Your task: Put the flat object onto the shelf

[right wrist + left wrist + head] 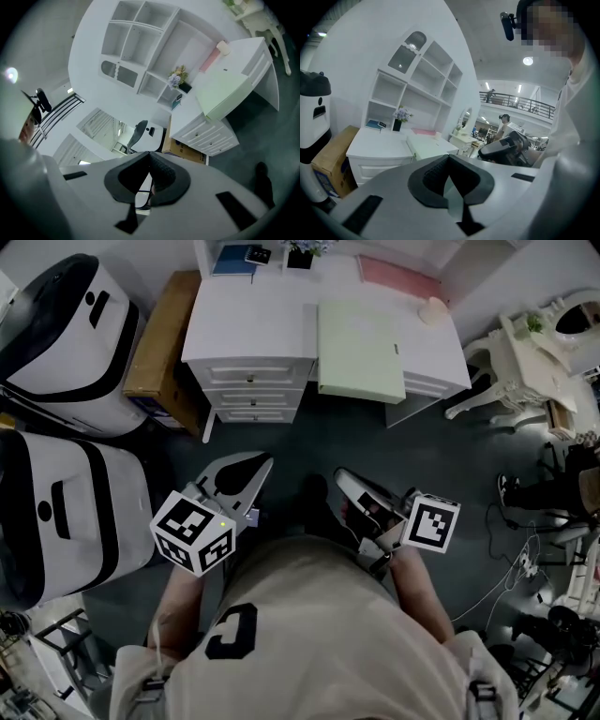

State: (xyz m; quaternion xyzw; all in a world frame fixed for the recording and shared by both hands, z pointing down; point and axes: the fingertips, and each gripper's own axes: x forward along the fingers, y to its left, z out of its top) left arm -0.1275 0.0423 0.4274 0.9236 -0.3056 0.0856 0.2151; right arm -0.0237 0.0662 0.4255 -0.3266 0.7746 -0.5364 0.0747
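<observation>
1. The flat object (pixel 361 351), a pale green board, lies on the white desk (pixel 248 329), right of the desk's middle. Its near edge overhangs the desk's front, and nothing grips it.
2. The shelf (pixel 426 77), a white unit of open compartments, rises from the desk's back edge. A blue book (pixel 232 259) and a small vase (pixel 300 254) sit at the desk's back left.
3. The left gripper (pixel 261 468) and the right gripper (pixel 345 478) hang well short of the desk's front, close to the person's torso. Each has its jaws clenched together on nothing.
4. The step in hand appears to be the approach, with the pickup not yet begun.
5. The next move likely calls for reaching to the desk's front, parting the jaws and pinching the overhanging edge. The board is broad, so it may need both grippers and a tilt to enter a compartment.
</observation>
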